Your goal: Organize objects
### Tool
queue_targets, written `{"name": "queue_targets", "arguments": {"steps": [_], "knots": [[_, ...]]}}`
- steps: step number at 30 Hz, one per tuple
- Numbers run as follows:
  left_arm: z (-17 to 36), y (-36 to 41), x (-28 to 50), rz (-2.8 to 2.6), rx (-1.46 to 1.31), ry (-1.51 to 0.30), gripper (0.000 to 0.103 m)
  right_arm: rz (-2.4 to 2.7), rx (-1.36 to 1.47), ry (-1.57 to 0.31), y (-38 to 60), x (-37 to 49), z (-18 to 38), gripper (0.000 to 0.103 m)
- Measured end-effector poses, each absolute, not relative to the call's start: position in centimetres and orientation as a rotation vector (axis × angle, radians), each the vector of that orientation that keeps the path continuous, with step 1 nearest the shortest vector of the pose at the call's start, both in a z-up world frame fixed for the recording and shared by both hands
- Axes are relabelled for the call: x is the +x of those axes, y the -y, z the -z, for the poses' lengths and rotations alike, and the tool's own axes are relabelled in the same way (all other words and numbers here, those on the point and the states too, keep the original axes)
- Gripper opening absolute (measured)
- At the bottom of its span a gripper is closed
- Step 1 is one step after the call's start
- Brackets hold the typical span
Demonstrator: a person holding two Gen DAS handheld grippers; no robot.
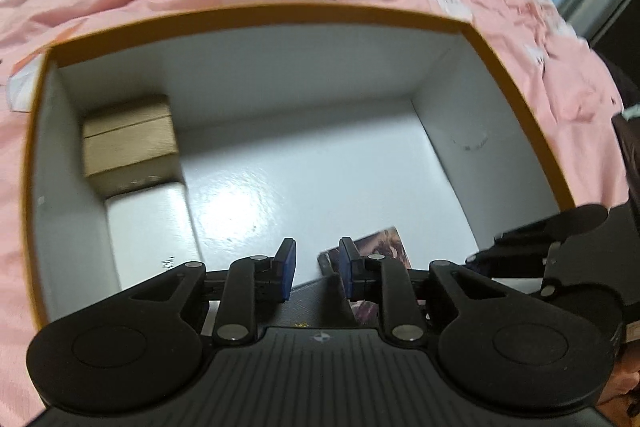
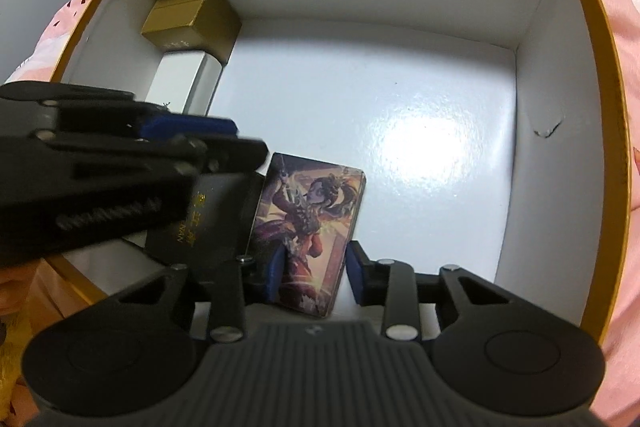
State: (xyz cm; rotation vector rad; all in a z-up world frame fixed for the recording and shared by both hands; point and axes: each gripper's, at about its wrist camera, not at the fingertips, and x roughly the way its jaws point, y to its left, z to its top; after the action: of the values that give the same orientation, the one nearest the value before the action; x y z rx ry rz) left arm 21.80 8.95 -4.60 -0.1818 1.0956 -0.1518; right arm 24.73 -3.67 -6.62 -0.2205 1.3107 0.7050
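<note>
Right hand-held gripper (image 2: 316, 277) | narrowly parted, straddling illustrated card box (image 2: 310, 227) | grip unclear

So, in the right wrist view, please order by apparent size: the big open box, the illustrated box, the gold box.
1. Big open box, it fills the view.
2. Illustrated box, though it sits nearest the camera, so this is unsure.
3. Gold box, far corner, possibly not truly smaller.

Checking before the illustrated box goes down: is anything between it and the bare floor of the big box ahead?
Nothing visible: the floor ahead of the illustrated box is bare; the black box sits beside it, left.
</note>
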Motion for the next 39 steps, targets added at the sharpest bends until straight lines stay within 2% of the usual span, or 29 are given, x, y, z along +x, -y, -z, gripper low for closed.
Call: {"name": "queue_targets", "arguments": {"steps": [7, 18, 22, 27, 33, 39], "knots": [[2.6, -9.0, 21.0, 0.105, -0.18, -0.983, 0.025, -0.686, -0.233, -1.283, 3.3, 24.0, 6.3, 0.039], [-1.8, -5.9, 15.8, 0.116, -0.168, -0.774, 0.025, -0.645, -0.265, -0.934, 6.8, 19.3, -0.5, 0.04], [-2.6, -4.5, 13.9, 0.144, -0.134, -0.75, 0.025, -0.614, -0.26, -0.835, 8.6, 16.8, -1.7, 0.049], [-3.2, -4.1, 11.9, 0.139, -0.137, -0.743, 0.025, -0.58, -0.228, -0.753, 11.5, 13.5, -2.4, 0.052], [-3.0, -4.0, 9.7, 0.158, -0.157, -0.774, 0.025, -0.513, -0.184, -0.758, 14.4, 11.4, -2.0, 0.054], [-1.8, -3.0, 7.5, 0.231, -0.198, -0.865, 0.025, -0.461, -0.1, -0.864, 17.7, 9.6, -0.7, 0.054]]}}
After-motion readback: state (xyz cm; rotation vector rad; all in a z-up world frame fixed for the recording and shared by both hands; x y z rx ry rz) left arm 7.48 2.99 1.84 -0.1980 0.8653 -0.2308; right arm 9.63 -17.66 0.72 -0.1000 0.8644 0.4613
